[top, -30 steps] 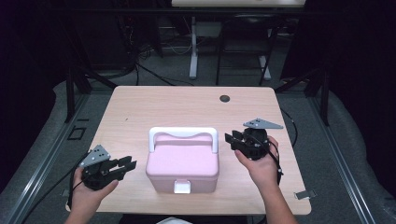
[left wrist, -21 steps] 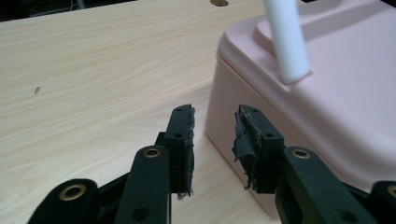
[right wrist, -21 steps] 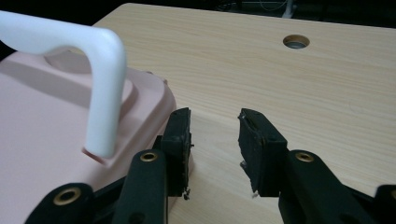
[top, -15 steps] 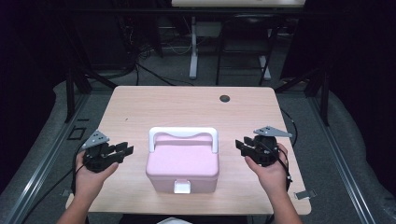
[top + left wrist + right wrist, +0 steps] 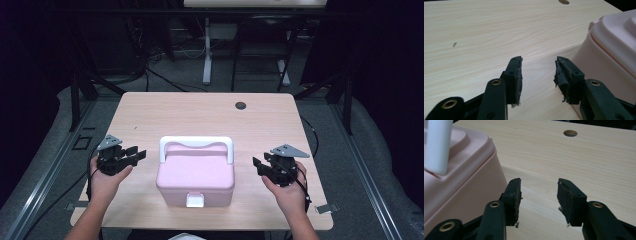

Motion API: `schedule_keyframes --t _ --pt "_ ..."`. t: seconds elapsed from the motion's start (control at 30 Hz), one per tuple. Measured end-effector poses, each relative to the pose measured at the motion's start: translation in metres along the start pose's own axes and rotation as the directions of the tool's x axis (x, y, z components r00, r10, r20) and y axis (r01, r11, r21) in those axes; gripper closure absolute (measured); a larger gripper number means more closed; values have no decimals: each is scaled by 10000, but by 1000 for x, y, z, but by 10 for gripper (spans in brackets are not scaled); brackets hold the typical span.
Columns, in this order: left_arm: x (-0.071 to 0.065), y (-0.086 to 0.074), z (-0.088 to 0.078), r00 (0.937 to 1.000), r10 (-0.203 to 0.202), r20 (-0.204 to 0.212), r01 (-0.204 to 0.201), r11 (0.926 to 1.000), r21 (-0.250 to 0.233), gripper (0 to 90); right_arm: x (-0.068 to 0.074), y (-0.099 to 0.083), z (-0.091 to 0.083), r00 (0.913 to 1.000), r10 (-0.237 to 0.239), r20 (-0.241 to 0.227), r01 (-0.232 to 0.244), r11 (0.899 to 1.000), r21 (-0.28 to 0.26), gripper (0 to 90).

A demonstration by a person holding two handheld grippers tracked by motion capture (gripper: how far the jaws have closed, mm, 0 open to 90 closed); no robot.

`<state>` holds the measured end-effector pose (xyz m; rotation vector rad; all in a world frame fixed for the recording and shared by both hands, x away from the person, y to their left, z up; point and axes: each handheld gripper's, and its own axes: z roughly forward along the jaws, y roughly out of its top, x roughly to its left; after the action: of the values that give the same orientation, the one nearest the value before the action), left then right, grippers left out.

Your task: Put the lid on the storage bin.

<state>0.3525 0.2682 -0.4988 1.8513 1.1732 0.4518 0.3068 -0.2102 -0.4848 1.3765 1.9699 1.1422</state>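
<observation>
Two grippers: held level on either side of a shut pink box, neither touching it.
Left gripper [image 5: 131,155]: jaws spread wide with nothing between them, low over the counter [image 5: 150,115], just beside the box's left wall.
Pink box [image 5: 195,176]: set at the middle of the near half of the counter, lid down, white handle [image 5: 196,144] standing up across the back of the lid, white latch [image 5: 195,200] on the near face.
Right gripper [image 5: 261,165]: jaws likewise wide and empty, pointed at the box's right wall, a short gap left.
Cable hole [image 5: 241,105]: far side of the counter, well apart from the work.
Step judged in hand: closing in on the box from both sides.
Done well: both grippers are best brought in together at matching height, so the box is not pushed sideways or twisted.
</observation>
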Motion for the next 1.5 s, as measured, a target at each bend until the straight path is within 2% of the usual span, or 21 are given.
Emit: schedule_keyframes --t 0.1,0.17,0.27,0.37,0.53,0.6,0.77,0.87,0.97,1.13,1.27,1.33,1.4,1.5 --pt "2 -5 3 10000 -46 -50 46 9999 152 554 -2 -6 5 9999 69 101 -69 10000 -12 508" --pt "2 -10 6 9998 -88 -164 89 9999 65 549 -3 -10 8 9998 183 55 -183 9998 43 507" --pt "2 -17 9 9997 -29 -235 34 9998 218 547 -3 -15 12 9994 351 -1 -351 9994 61 500" --pt "5 -25 12 9996 -7 -284 18 9993 361 538 -3 -22 19 9997 173 190 -178 9995 252 483" --pt "10 -31 14 9994 -162 -308 177 9986 495 518 -6 -28 24 9993 50 360 -61 9996 292 468" --pt "13 -33 17 9993 -214 -307 231 9982 560 508 -10 -32 27 9984 -51 570 38 9997 229 441" --pt "17 -36 19 9983 -311 -489 329 9988 362 480 -14 -38 34 9948 -404 940 374 9987 334 431" --pt "20 -37 20 9977 -336 -582 361 9985 420 472 -16 -40 38 9944 -443 957 401 9981 459 431" --pt "23 -38 22 9976 -400 -569 429 9978 500 469 -23 -43 39 9949 -183 989 144 9991 404 420" --pt "29 -39 25 9958 -691 -594 721 9961 508 469 -28 -46 38 9939 -112 1093 75 9994 339 416" --pt "31 -37 27 9962 -659 -570 701 9948 738 469 -34 -49 40 9955 117 939 -171 9982 570 417" --pt "32 -37 29 9954 -736 -617 776 9948 653 469 -38 -51 43 9960 591 676 -642 9951 757 418" --pt "33 -37 30 9954 -744 -597 784 9946 678 469 -39 -53 43 9959 656 629 -706 9941 819 418" --pt "33 -37 32 9952 -770 -598 809 9945 659 468 -39 -54 44 9954 530 797 -598 9946 850 413"
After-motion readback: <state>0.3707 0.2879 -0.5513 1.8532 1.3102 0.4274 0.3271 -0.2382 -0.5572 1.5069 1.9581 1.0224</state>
